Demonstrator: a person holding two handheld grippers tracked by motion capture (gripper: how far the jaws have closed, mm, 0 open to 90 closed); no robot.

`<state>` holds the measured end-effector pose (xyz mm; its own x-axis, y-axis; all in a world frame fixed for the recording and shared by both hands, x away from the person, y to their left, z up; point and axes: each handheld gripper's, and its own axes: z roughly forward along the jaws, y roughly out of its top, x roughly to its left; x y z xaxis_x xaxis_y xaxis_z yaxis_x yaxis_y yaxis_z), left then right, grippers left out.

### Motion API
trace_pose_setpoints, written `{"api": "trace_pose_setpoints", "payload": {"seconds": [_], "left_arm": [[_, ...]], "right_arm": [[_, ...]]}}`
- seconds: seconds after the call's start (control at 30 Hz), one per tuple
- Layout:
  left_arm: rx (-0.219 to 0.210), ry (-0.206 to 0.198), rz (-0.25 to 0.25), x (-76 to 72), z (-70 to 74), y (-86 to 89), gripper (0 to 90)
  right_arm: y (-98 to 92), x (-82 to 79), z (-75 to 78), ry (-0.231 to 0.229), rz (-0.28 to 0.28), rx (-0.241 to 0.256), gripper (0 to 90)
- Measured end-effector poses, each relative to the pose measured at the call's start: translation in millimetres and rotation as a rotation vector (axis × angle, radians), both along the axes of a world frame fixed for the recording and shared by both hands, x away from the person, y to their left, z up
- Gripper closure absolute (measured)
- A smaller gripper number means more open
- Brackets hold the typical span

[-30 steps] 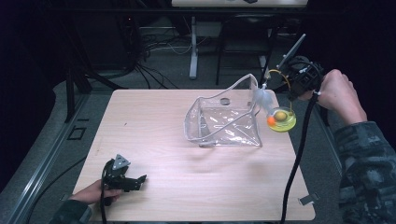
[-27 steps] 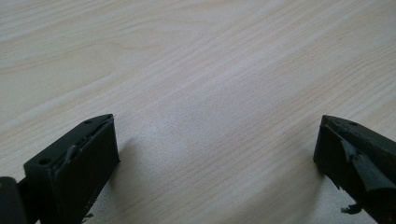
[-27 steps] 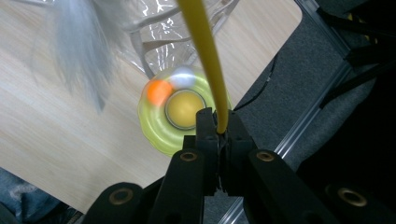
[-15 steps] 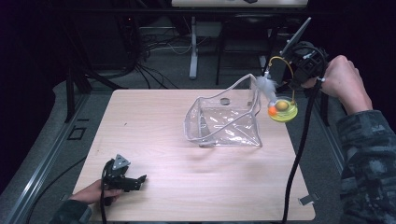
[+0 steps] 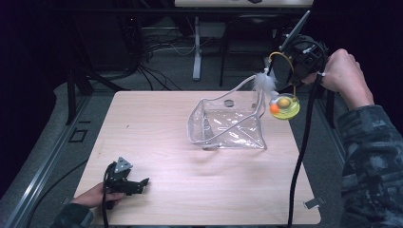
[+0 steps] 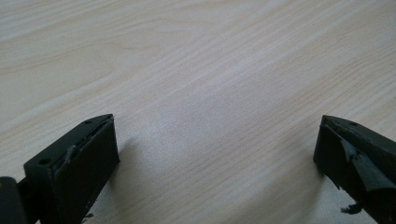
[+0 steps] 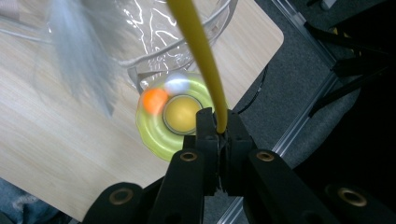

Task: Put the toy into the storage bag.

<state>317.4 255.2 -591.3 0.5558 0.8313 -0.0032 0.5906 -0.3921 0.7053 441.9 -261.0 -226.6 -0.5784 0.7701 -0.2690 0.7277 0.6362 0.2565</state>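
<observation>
One cat toy here, a yellow-green disc with two balls, one feather and one yellow wire, dangling past the table's far right edge beside one clear bag. The right gripper is clamped on that wire; its own view shows the pinch. The left gripper rests near left, jaws spread wide over bare wood.

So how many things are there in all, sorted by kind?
Clear plastic bags: 1, the clear plastic bag on the wooden table.
Toys: 1, the yellow-green ring toy with a white feather, hanging on a yellow cord.
Black two-jaw grippers: 2, left gripper and right gripper.
Total: 4.
</observation>
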Motion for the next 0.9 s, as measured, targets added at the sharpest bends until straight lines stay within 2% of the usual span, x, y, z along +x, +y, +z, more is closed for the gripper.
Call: {"api": "trace_pose_setpoints", "payload": {"seconds": [0.47,0.9], "left_arm": [[0.0,0.0,0.0,0.0,0.0,0.0,0.0],[0.0,0.0,0.001,0.0,0.0,0.0,0.0]], "right_arm": [[10.3,7.1,15.0,-0.031,0.009,0.014,87.8],[26.3,14.5,28.7,-0.053,0.028,0.004,87.8]]}}
